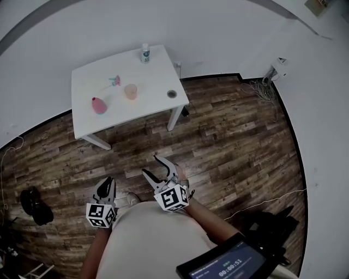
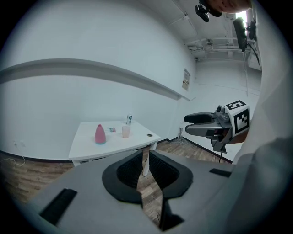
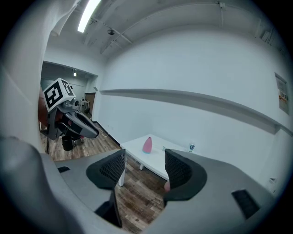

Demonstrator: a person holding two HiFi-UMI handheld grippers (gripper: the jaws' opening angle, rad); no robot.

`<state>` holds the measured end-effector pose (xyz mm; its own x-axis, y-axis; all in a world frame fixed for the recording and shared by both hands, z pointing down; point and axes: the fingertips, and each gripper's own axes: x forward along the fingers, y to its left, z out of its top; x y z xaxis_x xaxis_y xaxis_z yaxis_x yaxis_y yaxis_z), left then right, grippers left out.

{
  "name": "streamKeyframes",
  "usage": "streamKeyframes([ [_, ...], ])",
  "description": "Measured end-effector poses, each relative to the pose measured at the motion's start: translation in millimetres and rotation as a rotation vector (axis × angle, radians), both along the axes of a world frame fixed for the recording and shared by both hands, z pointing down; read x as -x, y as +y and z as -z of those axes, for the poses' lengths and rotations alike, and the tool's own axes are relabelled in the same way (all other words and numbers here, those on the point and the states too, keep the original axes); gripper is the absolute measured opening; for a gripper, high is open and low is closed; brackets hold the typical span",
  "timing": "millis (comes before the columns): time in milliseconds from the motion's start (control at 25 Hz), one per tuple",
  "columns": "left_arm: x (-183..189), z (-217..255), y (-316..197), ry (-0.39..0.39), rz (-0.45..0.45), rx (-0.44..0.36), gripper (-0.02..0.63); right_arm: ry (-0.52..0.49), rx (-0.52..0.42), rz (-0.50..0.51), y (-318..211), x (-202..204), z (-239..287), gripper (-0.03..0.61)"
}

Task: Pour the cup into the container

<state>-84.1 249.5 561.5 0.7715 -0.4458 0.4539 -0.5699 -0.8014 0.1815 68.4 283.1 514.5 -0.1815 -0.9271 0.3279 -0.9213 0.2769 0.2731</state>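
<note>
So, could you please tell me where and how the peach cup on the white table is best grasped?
Probably round its side wall at mid-height, coming in level from the near edge of the table: the cup stands upright, open-topped, apart from the pink container.

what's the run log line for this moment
phase: before reach, standing off from table | left gripper: shut, empty | right gripper: open, empty | cup: upright on table, untouched

Ceiling strip light (image 3: 89, 13) lights evenly; fisheye edges bend and darken.
</note>
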Motion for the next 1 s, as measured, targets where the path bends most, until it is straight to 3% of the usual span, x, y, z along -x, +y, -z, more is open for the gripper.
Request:
streamKeyframes([
  [560, -6, -10, 15, -0.004, -0.051, 0.025, 0.037, 0.025, 0.049, -0.046, 21, -6, -16, 0.279],
  [800, -7, -11, 18, -0.002, -0.058, 0.038, 0.037, 0.056, 0.079, -0.065, 26, -7, -21, 0.23],
  [1000, -15, -9, 21, 0.003, -0.076, 0.039, 0.037, 0.061, 0.08, -0.075, 30, -11, -19, 0.23],
])
